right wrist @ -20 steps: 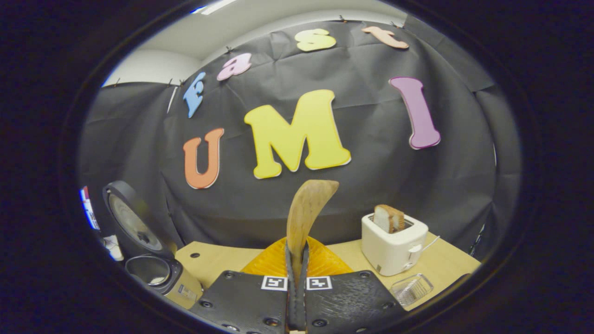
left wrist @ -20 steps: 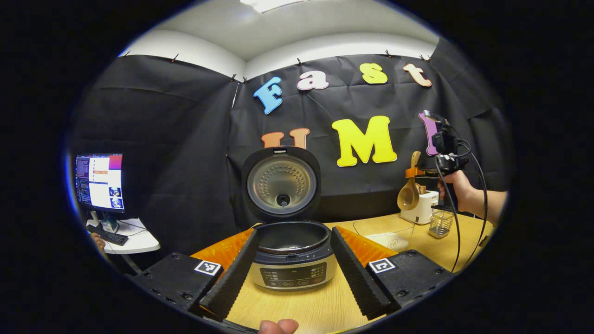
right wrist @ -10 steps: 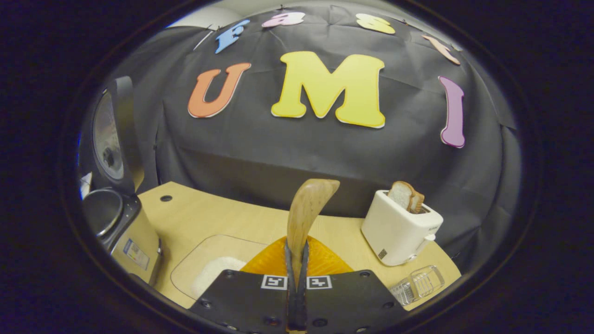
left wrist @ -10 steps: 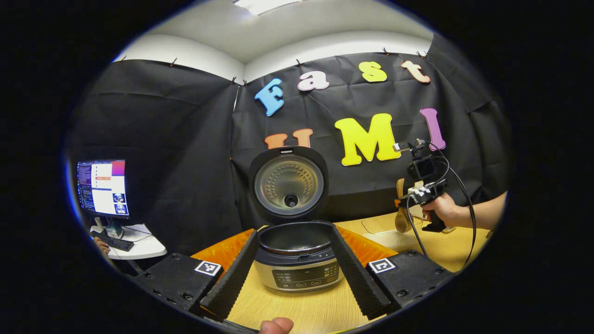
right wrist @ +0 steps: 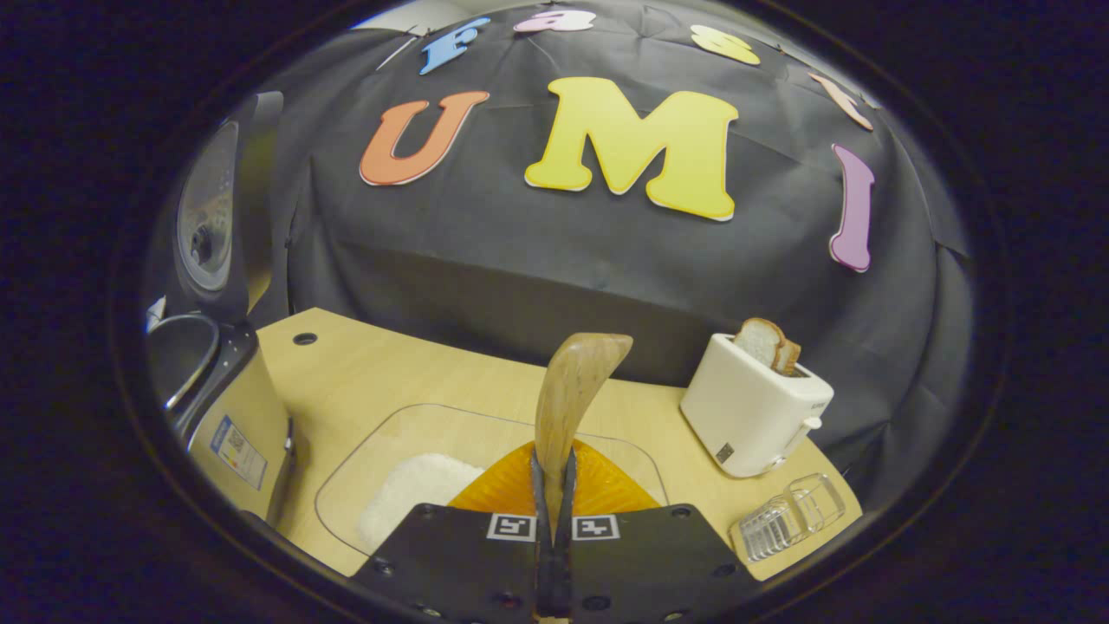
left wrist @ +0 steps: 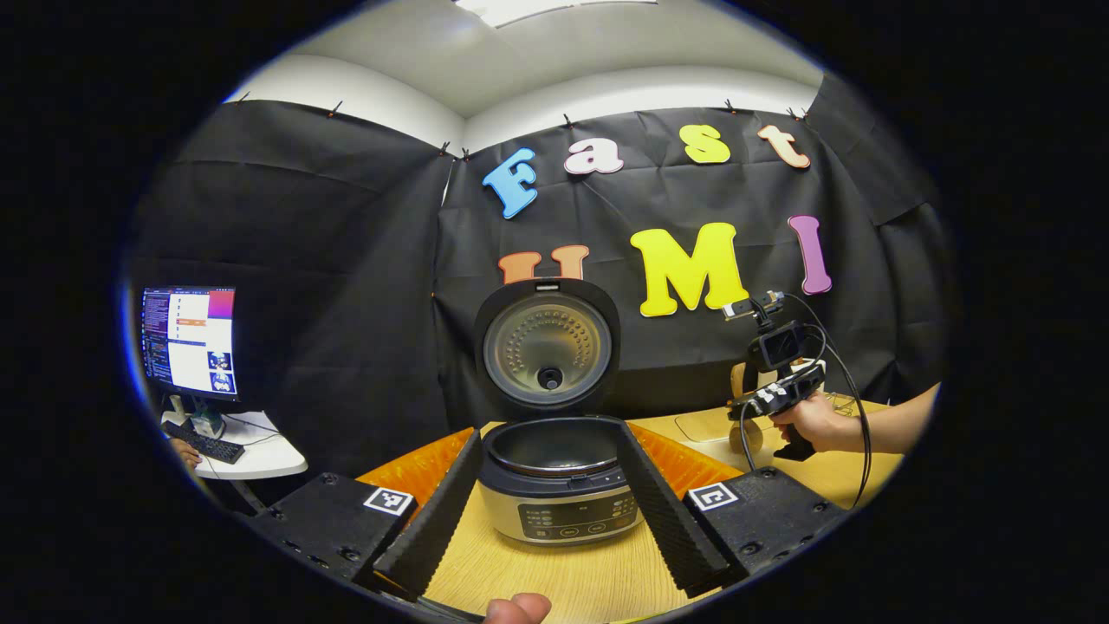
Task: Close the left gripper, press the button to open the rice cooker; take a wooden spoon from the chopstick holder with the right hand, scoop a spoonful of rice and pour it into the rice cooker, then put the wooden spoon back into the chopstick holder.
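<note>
The rice cooker [left wrist: 559, 498] stands with its lid [left wrist: 548, 347] raised upright and its dark inner pot bare. My left gripper [left wrist: 550, 438] is open, one finger on each side of the cooker's body. My right gripper [right wrist: 554, 468] is shut on the handle of the wooden spoon [right wrist: 573, 386], whose bowl points up and away. Below it sits a clear dish [right wrist: 364, 468] with a heap of white rice [right wrist: 416, 490]. In the left gripper view, a hand holds the right gripper [left wrist: 775, 390] low over the table with the wooden spoon [left wrist: 743, 429] hanging down. The clear chopstick holder [right wrist: 788, 516] lies at the right.
A white toaster [right wrist: 755, 407] with bread slices stands at the back right of the wooden table [right wrist: 381, 381]. The rice cooker [right wrist: 217, 381] is at the far left of the right gripper view. A monitor [left wrist: 186, 340] and keyboard sit on a side desk at the left.
My right gripper, still shut on the spoon, has come down from high near the toaster and moved left over the rice dish. The left gripper has hardly moved.
</note>
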Tool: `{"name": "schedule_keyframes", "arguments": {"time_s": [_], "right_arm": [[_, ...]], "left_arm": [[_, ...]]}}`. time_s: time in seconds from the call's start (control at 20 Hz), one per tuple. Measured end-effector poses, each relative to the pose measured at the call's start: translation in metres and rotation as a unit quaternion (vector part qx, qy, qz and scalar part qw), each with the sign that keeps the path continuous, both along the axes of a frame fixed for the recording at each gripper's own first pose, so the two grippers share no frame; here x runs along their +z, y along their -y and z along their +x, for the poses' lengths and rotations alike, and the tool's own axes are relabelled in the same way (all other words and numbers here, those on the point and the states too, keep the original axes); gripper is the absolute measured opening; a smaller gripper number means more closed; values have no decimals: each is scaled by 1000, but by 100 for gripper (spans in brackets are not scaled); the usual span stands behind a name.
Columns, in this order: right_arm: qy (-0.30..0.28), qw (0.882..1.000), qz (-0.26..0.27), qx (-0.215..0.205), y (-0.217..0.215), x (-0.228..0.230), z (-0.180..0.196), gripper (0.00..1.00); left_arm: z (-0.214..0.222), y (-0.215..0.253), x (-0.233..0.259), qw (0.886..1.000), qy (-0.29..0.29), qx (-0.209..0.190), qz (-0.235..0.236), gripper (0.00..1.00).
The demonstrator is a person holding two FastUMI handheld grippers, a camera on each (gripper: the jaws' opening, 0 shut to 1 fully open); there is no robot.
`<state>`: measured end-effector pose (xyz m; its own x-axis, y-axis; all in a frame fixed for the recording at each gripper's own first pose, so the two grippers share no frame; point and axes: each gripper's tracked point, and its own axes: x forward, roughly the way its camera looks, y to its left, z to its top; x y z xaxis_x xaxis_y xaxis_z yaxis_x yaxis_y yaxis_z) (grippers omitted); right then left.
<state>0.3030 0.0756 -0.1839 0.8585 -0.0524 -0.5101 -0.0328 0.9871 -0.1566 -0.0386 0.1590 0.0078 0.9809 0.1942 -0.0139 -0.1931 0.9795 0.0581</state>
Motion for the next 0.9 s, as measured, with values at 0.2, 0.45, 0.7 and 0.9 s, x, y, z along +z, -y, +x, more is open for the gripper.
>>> {"name": "schedule_keyframes", "arguments": {"time_s": [0.2,0.45,0.7,0.9], "right_arm": [[-10,999,38,9,-37,-4,-3,0],[-28,994,107,-12,-58,-7,-3,0],[-34,983,174,-41,-47,4,6,0],[-45,960,265,-73,-21,2,14,0]], "left_arm": [[-4,-5,1,1000,3,2,-2,99],[-6,-1,8,999,17,-9,-28,99],[-11,-6,12,999,21,-4,-29,99],[-10,-1,15,999,26,-10,-28,99]]}}
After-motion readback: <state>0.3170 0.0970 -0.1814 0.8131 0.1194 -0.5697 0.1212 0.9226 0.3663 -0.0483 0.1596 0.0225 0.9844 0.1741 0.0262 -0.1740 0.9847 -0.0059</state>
